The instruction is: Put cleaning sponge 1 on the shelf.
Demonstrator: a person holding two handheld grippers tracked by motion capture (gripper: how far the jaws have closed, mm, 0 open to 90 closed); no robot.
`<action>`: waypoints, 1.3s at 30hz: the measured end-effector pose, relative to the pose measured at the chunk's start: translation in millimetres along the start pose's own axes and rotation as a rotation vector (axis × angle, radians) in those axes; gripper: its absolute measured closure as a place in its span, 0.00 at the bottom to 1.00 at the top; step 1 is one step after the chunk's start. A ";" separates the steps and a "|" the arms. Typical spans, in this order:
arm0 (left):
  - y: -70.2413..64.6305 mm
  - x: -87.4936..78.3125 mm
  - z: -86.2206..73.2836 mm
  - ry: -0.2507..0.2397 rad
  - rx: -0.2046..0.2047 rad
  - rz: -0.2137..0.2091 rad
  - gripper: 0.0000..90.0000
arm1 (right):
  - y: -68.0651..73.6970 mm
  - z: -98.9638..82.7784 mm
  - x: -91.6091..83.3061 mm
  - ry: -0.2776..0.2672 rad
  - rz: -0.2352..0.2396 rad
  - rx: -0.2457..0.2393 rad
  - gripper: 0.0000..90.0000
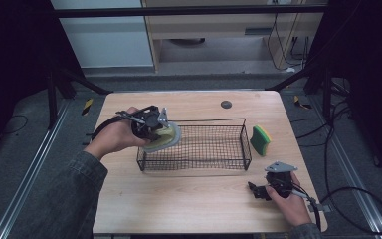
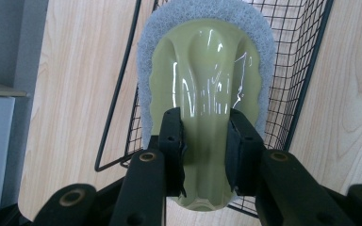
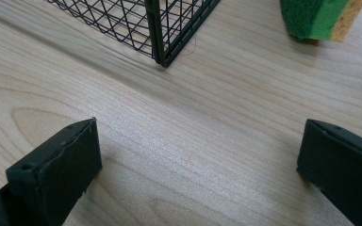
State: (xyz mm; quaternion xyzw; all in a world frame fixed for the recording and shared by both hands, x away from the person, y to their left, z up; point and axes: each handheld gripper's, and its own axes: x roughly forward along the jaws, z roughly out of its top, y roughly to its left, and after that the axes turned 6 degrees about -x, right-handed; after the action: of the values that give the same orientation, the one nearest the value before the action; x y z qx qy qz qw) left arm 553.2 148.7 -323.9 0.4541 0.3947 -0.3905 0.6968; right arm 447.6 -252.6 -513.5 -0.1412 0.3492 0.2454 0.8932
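Note:
A scrubber (image 2: 206, 80) with a glossy olive-green handle and a grey-white pad is held over the left end of the black wire basket (image 1: 199, 144). My left gripper (image 2: 205, 141) is shut on its handle, one jaw on each side; from above the left gripper (image 1: 151, 124) and the scrubber (image 1: 165, 137) sit at the basket's left rim. A green and yellow sponge (image 1: 260, 140) stands on edge right of the basket, and the sponge (image 3: 320, 16) also shows at the top right of the right gripper view. My right gripper (image 3: 198, 174) rests low over bare wood near the front right, jaws wide apart with nothing between them.
The wooden table (image 1: 189, 194) has a small dark round disc (image 1: 226, 104) near its far edge. The basket's near corner (image 3: 162, 33) lies just ahead of the right gripper (image 1: 261, 191). Cables trail off the table's right side.

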 end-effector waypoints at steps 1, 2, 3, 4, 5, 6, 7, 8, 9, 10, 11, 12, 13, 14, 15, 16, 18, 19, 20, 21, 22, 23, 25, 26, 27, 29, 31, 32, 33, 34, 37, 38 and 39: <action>-0.9 2.2 0.9 0.003 0.005 -0.005 0.78 | -0.1 0.0 0.1 -0.001 0.000 -0.001 0.01; -0.9 2.2 0.9 0.003 0.005 -0.005 0.78 | -0.1 0.0 0.1 -0.001 0.000 -0.001 0.01; -1.9 5.8 1.3 0.009 0.010 -0.009 0.78 | 0.0 0.0 0.0 0.000 0.000 0.000 0.01; -1.9 5.8 1.3 0.009 0.010 -0.009 0.78 | 0.0 0.0 0.0 0.000 0.000 0.000 0.01; -3.0 7.7 0.9 0.014 0.003 -0.014 0.78 | -0.1 0.0 0.1 -0.001 0.000 -0.002 0.01; -3.2 10.4 0.6 0.019 0.010 -0.015 0.78 | 0.0 0.0 0.0 0.000 0.000 0.000 0.01; -3.2 10.4 0.6 0.019 0.010 -0.015 0.78 | 0.0 0.0 0.0 0.000 0.000 0.000 0.01; -3.1 13.2 -0.3 0.021 0.008 -0.019 0.78 | 0.0 0.0 0.0 0.000 0.000 0.000 0.01; -2.6 14.5 -0.8 0.021 0.010 -0.018 0.78 | 0.0 0.0 0.0 0.000 0.000 0.000 0.01; -2.6 14.5 -0.8 0.021 0.010 -0.018 0.78 | 0.0 0.0 0.0 0.000 0.000 0.000 0.01; -1.9 15.6 -1.2 0.025 0.008 -0.021 0.78 | 0.0 0.0 0.0 0.000 0.000 0.000 0.01; -1.5 17.4 -1.7 0.027 0.003 -0.024 0.78 | -0.1 0.0 0.0 0.000 0.000 -0.001 0.01; -1.3 18.9 -2.2 0.028 0.002 -0.025 0.78 | -0.1 0.0 0.1 -0.001 -0.001 -0.001 0.01; -1.3 18.9 -2.2 0.028 0.002 -0.025 0.78 | 0.0 0.0 0.0 0.000 0.000 0.000 0.01; -1.2 19.5 -2.4 0.032 0.002 -0.026 0.78 | -0.1 0.0 0.0 0.000 0.000 -0.001 0.01; -1.5 21.6 -3.1 0.035 0.000 -0.029 0.78 | -0.1 0.0 0.0 0.000 0.000 -0.001 0.01; -1.6 22.7 -3.5 0.035 0.000 -0.031 0.78 | -0.1 0.0 0.0 0.000 0.000 -0.001 0.01; -1.9 23.7 -4.0 0.035 -0.002 -0.033 0.78 | -0.2 0.0 0.1 -0.001 -0.001 -0.002 0.01; -2.0 24.6 -4.3 0.036 -0.002 -0.035 0.78 | -0.1 0.0 0.1 -0.001 0.000 -0.002 0.01; -2.1 25.6 -4.8 0.037 -0.001 -0.036 0.78 | -0.1 0.0 0.1 -0.001 0.000 -0.002 0.01; -2.3 26.3 -5.0 0.038 -0.003 -0.036 0.78 | 0.0 0.0 0.0 0.000 0.000 0.000 0.01; -2.5 27.0 -5.3 0.039 -0.003 -0.038 0.78 | -0.1 0.0 0.1 -0.001 0.000 -0.002 0.01; -3.0 28.6 -5.8 0.040 -0.003 -0.040 0.78 | 0.0 0.0 0.0 0.000 0.000 0.000 0.01; -3.4 29.7 -6.3 0.045 -0.004 -0.041 0.78 | -0.1 0.0 0.1 -0.001 0.000 -0.001 0.01; -3.4 30.7 -6.9 0.047 -0.002 -0.042 0.78 | -0.1 0.0 0.1 -0.001 0.000 -0.002 0.01; -3.7 33.3 -8.9 0.052 -0.006 -0.048 0.78 | 0.0 0.0 0.0 0.000 0.000 0.000 0.01; -3.4 34.6 -10.1 0.053 -0.006 -0.051 0.78 | -0.1 0.0 0.1 -0.001 -0.001 -0.002 0.01; -3.4 34.6 -10.1 0.053 -0.006 -0.051 0.78 | -0.1 0.0 0.1 -0.001 -0.001 -0.002 0.01; -3.8 36.2 -11.3 0.055 -0.010 -0.053 0.78 | -0.1 0.0 0.1 -0.001 -0.001 -0.002 0.01; -3.8 36.2 -11.3 0.055 -0.010 -0.053 0.78 | -0.1 0.0 0.1 -0.001 -0.001 -0.002 0.01; -4.2 38.1 -12.2 0.055 -0.013 -0.055 0.78 | -0.1 0.0 0.1 -0.001 0.000 -0.001 0.01; -4.1 38.9 -12.4 0.053 -0.013 -0.055 0.78 | 0.0 0.0 0.0 0.000 0.000 0.000 0.01; -4.0 39.6 -12.6 0.053 -0.014 -0.055 0.78 | 0.0 0.0 0.0 0.000 0.000 0.000 0.01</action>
State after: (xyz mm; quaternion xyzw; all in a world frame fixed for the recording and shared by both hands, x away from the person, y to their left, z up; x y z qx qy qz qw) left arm 562.3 152.1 -364.5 0.4481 0.4281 -0.3948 0.6783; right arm 447.5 -252.6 -513.5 -0.1412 0.3493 0.2453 0.8932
